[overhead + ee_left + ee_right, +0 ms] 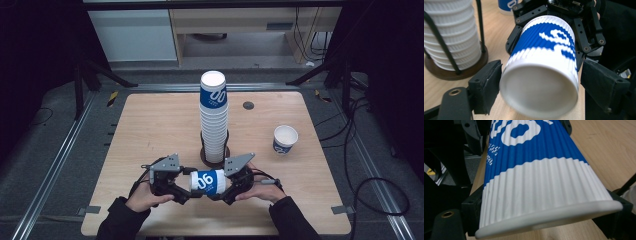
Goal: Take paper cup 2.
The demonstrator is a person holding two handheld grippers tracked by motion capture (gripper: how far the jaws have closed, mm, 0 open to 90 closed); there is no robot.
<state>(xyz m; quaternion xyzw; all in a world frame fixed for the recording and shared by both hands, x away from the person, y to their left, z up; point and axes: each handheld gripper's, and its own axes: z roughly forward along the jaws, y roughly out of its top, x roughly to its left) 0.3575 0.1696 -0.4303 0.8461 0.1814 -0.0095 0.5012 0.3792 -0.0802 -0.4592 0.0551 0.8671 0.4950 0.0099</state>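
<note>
Lying on its side between the two hands, the ribbed paper cup (207,181), white with a blue band, hangs just above the near middle of the pale wooden table (150,130). The right gripper (226,192) pinches its rolled rim end so firmly that the rim looks flattened into an oval, while the left gripper (186,194) stands wide around the smooth round base, with a small gap visible at its foam-covered fingers (486,86). Just behind, a tall stack of cups (214,117) with the same ribs stands in a dark wire holder (215,154), and a single cup (285,139) stands upright to the right.
</note>
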